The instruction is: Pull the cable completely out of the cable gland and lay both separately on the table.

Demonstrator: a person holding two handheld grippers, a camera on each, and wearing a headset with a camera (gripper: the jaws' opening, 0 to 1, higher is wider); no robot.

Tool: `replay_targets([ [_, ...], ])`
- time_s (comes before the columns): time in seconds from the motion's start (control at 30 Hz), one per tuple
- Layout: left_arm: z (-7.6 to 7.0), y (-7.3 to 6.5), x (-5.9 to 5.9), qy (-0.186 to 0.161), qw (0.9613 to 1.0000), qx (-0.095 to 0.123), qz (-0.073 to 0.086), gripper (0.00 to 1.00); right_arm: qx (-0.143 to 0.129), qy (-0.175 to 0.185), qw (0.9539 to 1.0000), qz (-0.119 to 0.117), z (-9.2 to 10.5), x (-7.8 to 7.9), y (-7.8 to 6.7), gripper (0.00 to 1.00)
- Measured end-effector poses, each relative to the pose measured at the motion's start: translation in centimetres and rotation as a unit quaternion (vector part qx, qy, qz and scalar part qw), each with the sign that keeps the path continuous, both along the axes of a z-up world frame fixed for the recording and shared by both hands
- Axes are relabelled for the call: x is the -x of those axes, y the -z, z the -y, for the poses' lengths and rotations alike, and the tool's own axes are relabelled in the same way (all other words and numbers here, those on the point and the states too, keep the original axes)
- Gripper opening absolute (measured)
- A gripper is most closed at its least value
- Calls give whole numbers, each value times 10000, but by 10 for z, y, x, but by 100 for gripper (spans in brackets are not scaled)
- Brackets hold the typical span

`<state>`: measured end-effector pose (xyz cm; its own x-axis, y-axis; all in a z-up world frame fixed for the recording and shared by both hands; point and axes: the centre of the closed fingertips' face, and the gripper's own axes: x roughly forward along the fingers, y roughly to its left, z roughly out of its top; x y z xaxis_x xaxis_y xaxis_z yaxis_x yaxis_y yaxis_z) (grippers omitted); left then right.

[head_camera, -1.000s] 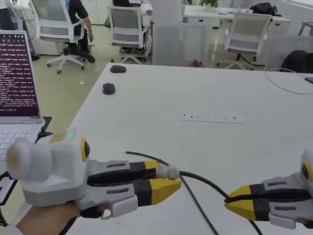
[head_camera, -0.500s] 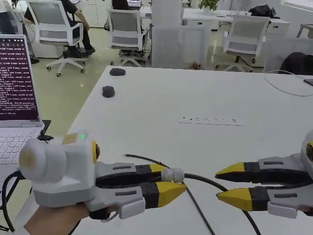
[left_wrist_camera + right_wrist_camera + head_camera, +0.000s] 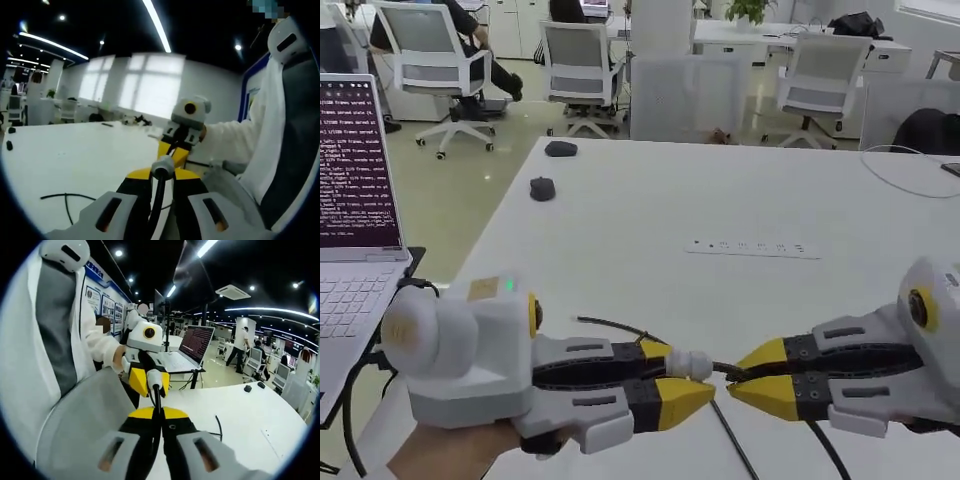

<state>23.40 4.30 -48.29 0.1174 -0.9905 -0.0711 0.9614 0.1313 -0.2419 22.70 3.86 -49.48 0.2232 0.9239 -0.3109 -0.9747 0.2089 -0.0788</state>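
Observation:
The white cable gland (image 3: 688,363) sits between the yellow tips of my left gripper (image 3: 698,380), which is shut on it just above the white table (image 3: 650,210). A black cable (image 3: 610,326) runs through the gland; one end lies on the table behind it, and the rest passes right and down (image 3: 825,450). My right gripper (image 3: 736,375) is shut on the cable right beside the gland, tip to tip with the left. In the left gripper view the gland (image 3: 162,166) is between the jaws. In the right gripper view the cable (image 3: 156,400) leads up to the gland (image 3: 154,377).
An open laptop (image 3: 355,170) stands at the left edge with dark leads below it. Two mice (image 3: 542,187) lie at the far left of the table, a flush socket strip (image 3: 752,246) in the middle, a thin white wire (image 3: 910,172) far right. Office chairs stand beyond.
My right gripper has opened, slid left along the cable towards the gland, and shut on the cable next to it. The left gripper holds the gland as before.

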Motion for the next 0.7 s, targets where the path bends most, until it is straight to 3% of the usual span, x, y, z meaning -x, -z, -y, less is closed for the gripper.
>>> replay_targets([
  [0.5,-6,-2,-4,-64,10000,41,1,15,-30,103,9999,-75,5,-5,8,2],
  [0.7,-9,0,-5,-80,9999,-57,61,15,49,191,9997,-167,12,-7,20,2],
])
